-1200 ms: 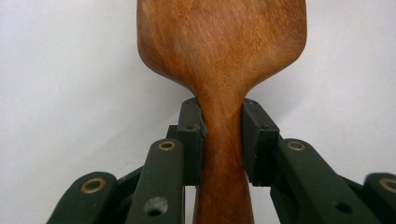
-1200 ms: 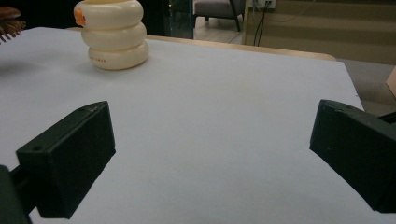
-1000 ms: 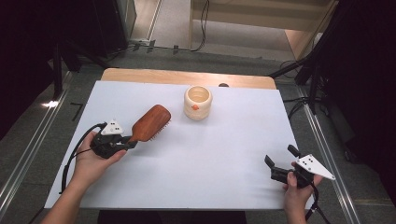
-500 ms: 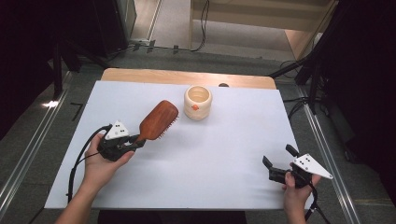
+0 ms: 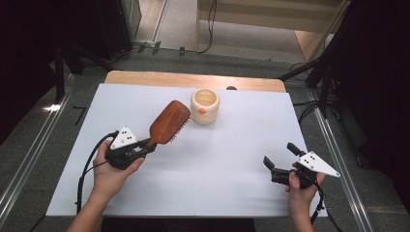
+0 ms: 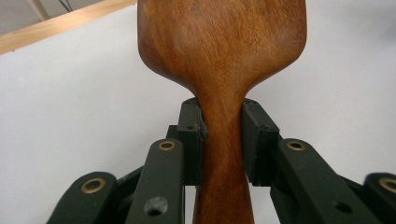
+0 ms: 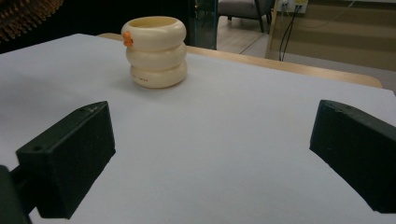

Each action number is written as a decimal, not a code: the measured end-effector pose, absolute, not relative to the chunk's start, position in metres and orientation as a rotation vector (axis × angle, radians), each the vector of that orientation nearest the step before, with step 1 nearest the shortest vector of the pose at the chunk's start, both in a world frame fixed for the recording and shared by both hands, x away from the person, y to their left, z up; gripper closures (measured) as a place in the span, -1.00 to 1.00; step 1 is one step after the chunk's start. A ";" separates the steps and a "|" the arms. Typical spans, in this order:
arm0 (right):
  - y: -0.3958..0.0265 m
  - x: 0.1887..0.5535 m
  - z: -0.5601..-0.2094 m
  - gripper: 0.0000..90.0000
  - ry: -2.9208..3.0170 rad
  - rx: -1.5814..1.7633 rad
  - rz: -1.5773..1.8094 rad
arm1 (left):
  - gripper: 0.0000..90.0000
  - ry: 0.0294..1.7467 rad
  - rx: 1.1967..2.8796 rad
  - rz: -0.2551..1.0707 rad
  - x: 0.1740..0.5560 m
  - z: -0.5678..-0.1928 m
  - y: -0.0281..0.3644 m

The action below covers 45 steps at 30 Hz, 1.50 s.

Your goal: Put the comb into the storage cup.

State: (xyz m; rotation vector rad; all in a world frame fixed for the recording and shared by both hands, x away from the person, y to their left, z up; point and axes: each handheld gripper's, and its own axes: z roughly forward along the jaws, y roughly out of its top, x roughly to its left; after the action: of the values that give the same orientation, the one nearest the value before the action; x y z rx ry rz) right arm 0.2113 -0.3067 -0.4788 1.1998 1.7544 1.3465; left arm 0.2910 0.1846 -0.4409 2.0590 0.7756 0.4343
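We clamp the left hand-held gripper (image 5: 145, 147) on the hairbrush (image 5: 168, 122) handle, lifting its head above the worktop (image 5: 232, 145) toward the cream holder (image 5: 205, 105); the right hand-held gripper (image 5: 280, 162) stands wide open, empty.

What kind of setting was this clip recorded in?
Most likely a lab or recording studio, not a home: the white table stands between dark curtains, floor rails run alongside it, and loose cables cross the floor behind.
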 end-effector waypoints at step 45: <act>-0.180 0.256 -0.425 -1.00 1.863 1.153 1.628 | 0.61 0.690 1.893 0.474 0.263 -0.452 0.152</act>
State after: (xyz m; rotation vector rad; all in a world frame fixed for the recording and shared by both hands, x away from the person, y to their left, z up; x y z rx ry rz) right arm 0.2563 -0.1805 -0.4254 1.1531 1.8626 1.6280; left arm 0.2630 0.1522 -0.4519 1.8931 0.6898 0.4741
